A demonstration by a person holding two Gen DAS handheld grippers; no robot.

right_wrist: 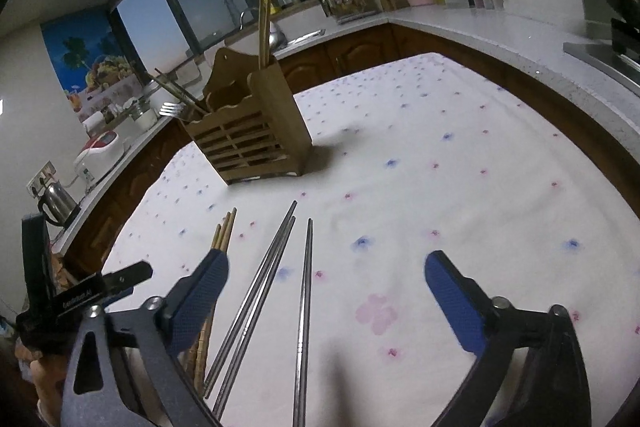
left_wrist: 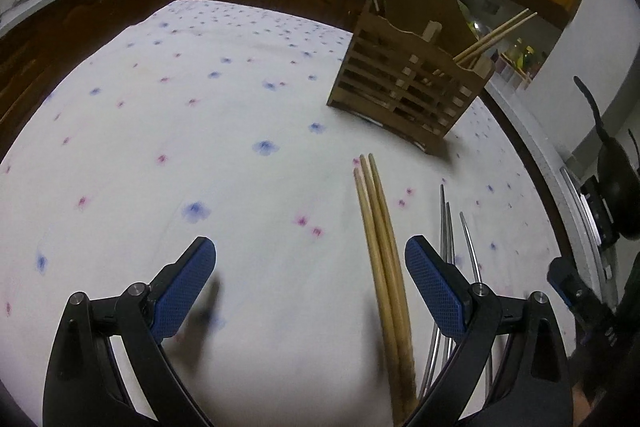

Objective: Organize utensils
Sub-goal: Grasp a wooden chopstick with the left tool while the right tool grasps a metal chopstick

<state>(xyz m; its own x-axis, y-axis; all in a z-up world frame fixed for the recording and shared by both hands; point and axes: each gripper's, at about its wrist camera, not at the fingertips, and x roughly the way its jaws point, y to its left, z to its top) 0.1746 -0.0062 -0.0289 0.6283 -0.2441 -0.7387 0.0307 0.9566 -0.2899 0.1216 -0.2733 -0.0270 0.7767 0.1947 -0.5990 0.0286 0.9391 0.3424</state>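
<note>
Wooden chopsticks [left_wrist: 380, 227]: three are laid side by side on the floral tablecloth [left_wrist: 180, 147], near its close edge, tips pointed toward the holder.
Metal chopsticks [right_wrist: 272, 275]: three are laid just beside the wooden ones, two touching, one slightly apart.
Utensil holder [right_wrist: 248, 131]: a slatted wooden caddy is stood upright farther along the cloth; chopsticks and what appears to be a fork are held in it.
Left gripper [left_wrist: 310, 267]: spread wide, nothing gripped, wooden chopsticks seen between its fingers.
Right gripper [right_wrist: 326, 279]: spread wide, nothing gripped, metal chopsticks seen between its fingers.
</note>
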